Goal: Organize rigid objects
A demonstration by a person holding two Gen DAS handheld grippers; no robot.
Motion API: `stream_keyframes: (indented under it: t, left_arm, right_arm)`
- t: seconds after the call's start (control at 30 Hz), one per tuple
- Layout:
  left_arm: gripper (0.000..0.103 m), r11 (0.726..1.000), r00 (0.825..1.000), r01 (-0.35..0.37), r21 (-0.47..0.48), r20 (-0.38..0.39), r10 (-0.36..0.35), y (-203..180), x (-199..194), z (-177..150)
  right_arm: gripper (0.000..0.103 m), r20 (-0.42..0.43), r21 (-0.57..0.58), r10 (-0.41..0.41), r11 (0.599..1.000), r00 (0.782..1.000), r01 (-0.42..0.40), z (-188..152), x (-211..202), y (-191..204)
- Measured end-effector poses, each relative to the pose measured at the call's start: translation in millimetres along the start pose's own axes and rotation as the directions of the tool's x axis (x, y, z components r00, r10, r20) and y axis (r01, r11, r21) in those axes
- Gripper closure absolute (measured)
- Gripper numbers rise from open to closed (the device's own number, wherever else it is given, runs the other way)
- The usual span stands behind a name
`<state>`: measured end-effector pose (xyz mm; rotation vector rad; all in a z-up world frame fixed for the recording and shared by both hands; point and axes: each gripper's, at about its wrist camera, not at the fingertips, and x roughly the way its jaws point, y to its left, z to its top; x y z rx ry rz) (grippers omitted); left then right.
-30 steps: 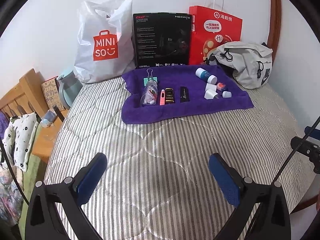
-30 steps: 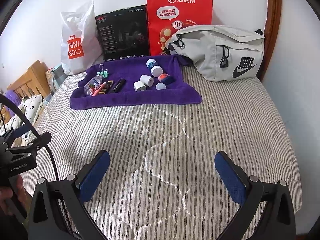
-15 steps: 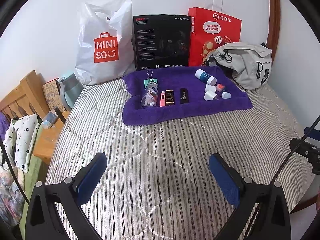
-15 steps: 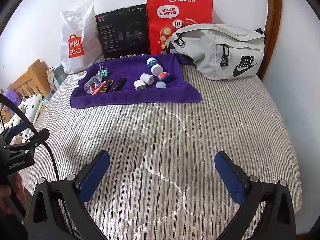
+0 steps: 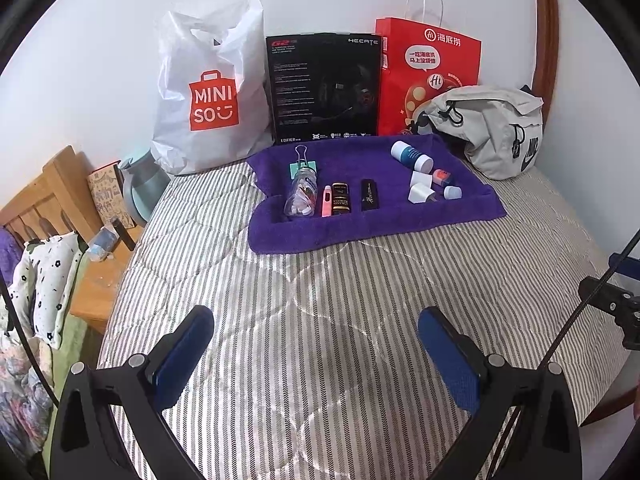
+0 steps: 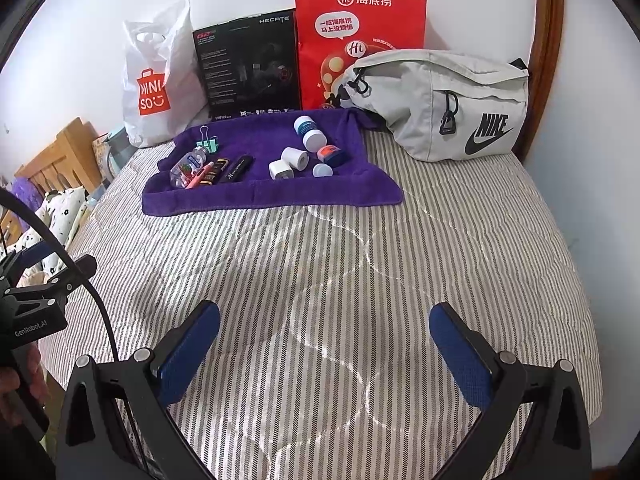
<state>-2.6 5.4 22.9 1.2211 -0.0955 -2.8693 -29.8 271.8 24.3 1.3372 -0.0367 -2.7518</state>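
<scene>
Purple towel point(image 5: 372, 216) upper centre, small items in rows; slightly lower in frame than second ago. Left tool point(image 5: 316, 344), right tool point(image 6: 325, 340) agape, empty, hovering over bed point(image 6: 360, 272).

Bedroom: striped quilted bed point(image 5: 320, 300)

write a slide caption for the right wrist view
Open right tool hovers over a striped bed; small items lie on a purple towel, bags behind.
</scene>
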Motion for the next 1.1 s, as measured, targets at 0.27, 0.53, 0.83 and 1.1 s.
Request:
stream_keyframes:
  t: [0.27,0.53,0.83,1.1]
  left_arm:
    - [0.000,1.000,1.000,0.001,-0.001,0.002,-0.001,2,-1,0]
    - [0.000,1.000,1.000,-0.006,-0.003,-0.001,0.006,8,-2,1]
    - [0.000,1.000,1.000,0.008,-0.015,0.000,-0.008,13,-1,2]
    - [0.000,0.999,1.000,0.025,-0.022,0.016,-0.025,15,-1,2]
  right_arm:
    - [0.000,0.002,-0.004,-0.003,1.000,1.000,0.003,0,-2,1]
    - [0.000,0.006,0.000,-0.003,1.000,1.000,0.003,-1,-4,0]
    - [0.000,0.008,0.002,0.001,1.000,1.000,-0.001,0,-6,2]
    - [0.000,0.007,0.000,0.003,1.000,1.000,-0.003,1,-6,2]
